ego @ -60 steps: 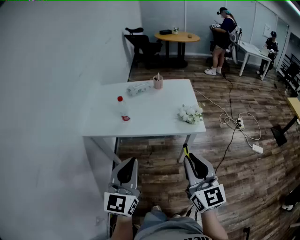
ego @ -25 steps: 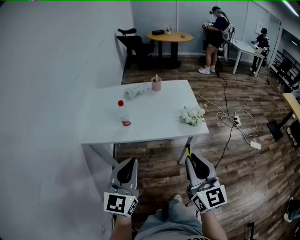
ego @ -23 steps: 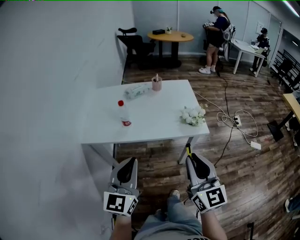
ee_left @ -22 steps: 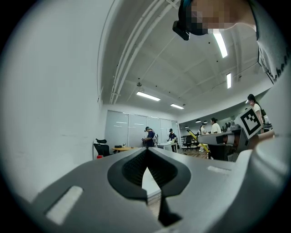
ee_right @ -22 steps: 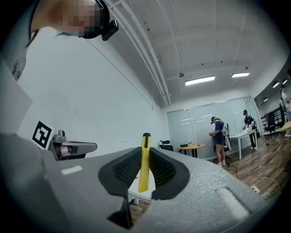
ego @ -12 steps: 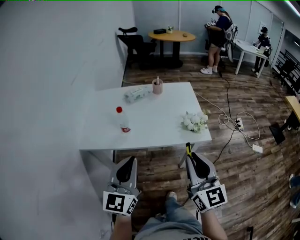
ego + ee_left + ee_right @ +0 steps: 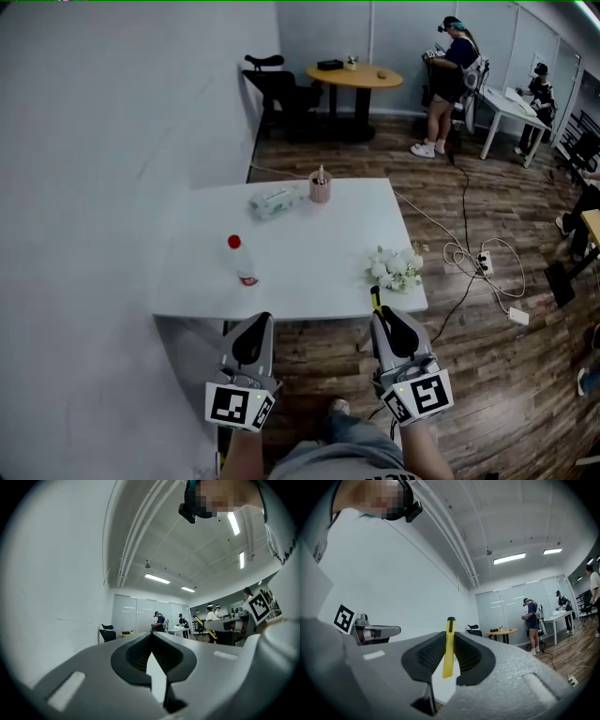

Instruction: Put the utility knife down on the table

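Note:
My right gripper (image 7: pixel 385 320) (image 7: pixel 449 657) is shut on a slim yellow utility knife (image 7: pixel 448 647) with a black tip; the knife's end pokes out past the jaws (image 7: pixel 374 299). It hovers just short of the near edge of the white table (image 7: pixel 319 244), by the front right corner. My left gripper (image 7: pixel 253 337) (image 7: pixel 153 654) is shut with nothing between its jaws, held level beside the right one, in front of the table's near left part.
On the table stand a bottle with a red cap (image 7: pixel 240 262), white flowers (image 7: pixel 395 269), a pink pen cup (image 7: pixel 321 187) and a tissue pack (image 7: pixel 274 201). A grey wall runs along the left. Cables and a power strip (image 7: pixel 484 263) lie on the wood floor at right. People (image 7: pixel 452 75) stand far back.
The view has closed in on the table, whose near edge now lies close to both grippers. The grippers keep their pose, the knife still held in the right one.

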